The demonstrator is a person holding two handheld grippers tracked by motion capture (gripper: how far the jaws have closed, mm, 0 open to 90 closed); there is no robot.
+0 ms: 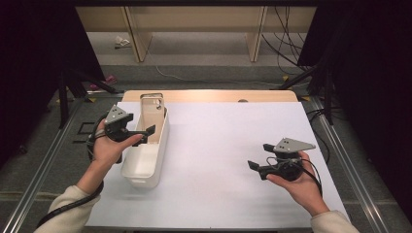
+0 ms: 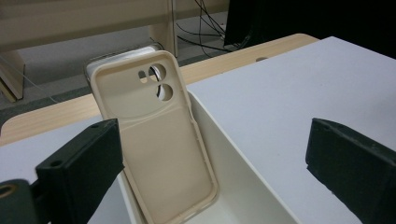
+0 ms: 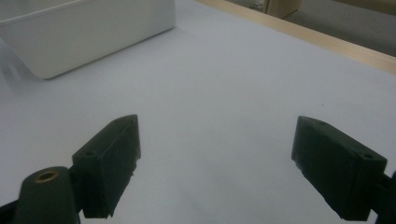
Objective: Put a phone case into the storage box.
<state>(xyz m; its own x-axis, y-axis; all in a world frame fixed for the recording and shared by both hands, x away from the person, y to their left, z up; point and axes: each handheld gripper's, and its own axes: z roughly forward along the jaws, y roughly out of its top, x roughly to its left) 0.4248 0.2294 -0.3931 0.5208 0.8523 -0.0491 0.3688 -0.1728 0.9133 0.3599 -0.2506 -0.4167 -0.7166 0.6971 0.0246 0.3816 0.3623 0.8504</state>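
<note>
Left gripper (image 1: pixel 144 134) fingers (image 2: pixel 81 161) spread wide, empty, poised over the white rectangular plastic bin (image 1: pixel 145 167). Dead ahead of them: beige soft phone case (image 2: pixel 156 135), propped upright against the bin's far end, long axis near vertical, camera cutouts on top. Left hand is nearer. Right gripper (image 1: pixel 258 170) also open, empty, well apart over the white table (image 1: pixel 218 145).

Dim, soft overhead light; near fingers blurred, dark edges, faint shadows.
</note>
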